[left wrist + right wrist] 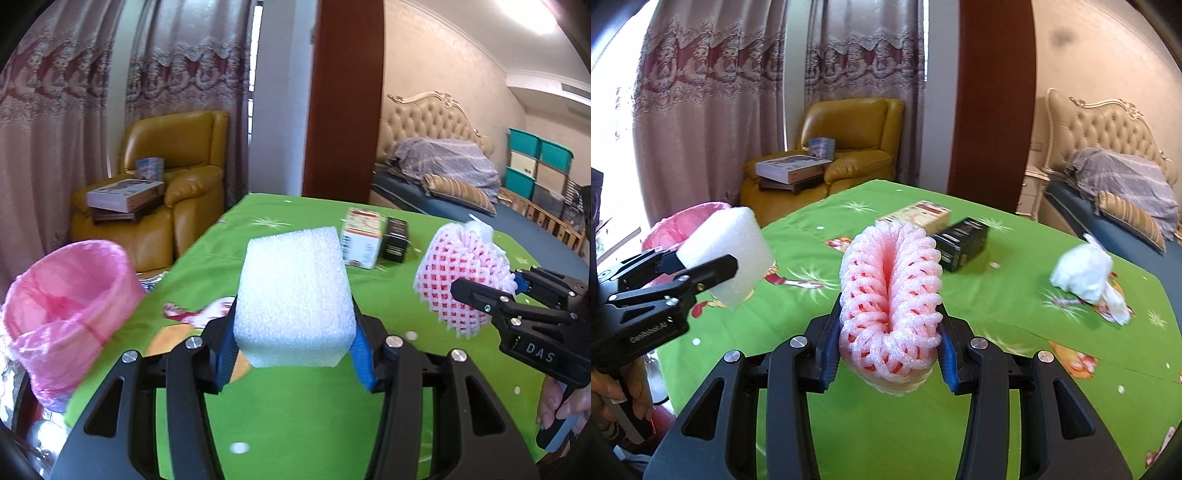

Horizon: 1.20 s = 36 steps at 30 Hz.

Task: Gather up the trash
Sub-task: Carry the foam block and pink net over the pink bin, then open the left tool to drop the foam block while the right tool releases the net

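**Both claws loaded, bin not yet fed**

Above the green worktop (295,406), the left wrist view shows the left claw (295,332) clenched on a white foam block (293,295), the pink-lined trash bin (62,306) just left, seemingly empty.

From the right wrist view, the right claw (889,343) grips a pink foam fruit net (890,295); a cardboard carton (916,214), black box (962,243) and white crumpled wrapper (1086,273) remain uncollected.
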### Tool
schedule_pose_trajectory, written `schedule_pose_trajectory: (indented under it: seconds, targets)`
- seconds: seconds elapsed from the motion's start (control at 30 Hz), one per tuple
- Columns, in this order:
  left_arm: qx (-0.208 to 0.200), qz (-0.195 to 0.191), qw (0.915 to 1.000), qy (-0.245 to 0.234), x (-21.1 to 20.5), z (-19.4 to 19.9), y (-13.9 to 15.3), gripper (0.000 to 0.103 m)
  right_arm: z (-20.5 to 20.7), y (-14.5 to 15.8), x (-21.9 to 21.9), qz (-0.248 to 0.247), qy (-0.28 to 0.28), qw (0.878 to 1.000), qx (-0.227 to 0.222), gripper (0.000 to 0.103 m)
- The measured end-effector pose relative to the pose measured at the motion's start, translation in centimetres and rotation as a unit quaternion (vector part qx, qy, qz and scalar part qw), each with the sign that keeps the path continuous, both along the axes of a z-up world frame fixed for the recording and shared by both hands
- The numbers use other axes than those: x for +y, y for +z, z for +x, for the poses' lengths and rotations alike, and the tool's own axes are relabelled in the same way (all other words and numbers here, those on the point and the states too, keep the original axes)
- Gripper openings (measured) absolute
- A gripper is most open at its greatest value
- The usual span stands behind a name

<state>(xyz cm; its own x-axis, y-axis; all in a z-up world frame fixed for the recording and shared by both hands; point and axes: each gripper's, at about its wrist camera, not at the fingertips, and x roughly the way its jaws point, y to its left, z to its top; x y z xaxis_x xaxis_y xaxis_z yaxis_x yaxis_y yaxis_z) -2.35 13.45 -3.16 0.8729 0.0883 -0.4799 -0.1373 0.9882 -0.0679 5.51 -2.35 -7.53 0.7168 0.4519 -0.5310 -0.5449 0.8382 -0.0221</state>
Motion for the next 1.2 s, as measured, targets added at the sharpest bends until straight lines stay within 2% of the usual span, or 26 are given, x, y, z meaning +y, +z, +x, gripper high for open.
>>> schedule_pose_trajectory:
  seconds: [0.5,0.77,1.03,1.2]
  targets:
    - [-0.012,0.002,0.9974,0.071,9.4,-4.1,1.4,0.050,-0.8,1.3,10.1,-0.017,0.101,0.994,-0.024,0.043]
    - [-0.016,0.005,0.9926,0.120,14.3,-5.7,2.5,0.050,-1.6,2.4,16.3,-0.017,0.163,0.986,-0.038,0.043]
    - [0.000,0.001,0.9858,0.168,20.8,-7.3,3.0,0.050,-1.1,4.0,22.4,0.011,0.228,0.973,-0.024,0.043]
    - [0.025,-0.018,0.9823,0.185,25.6,-6.8,1.9,0.050,0.0,4.7,26.1,0.022,0.258,0.966,-0.006,0.044]
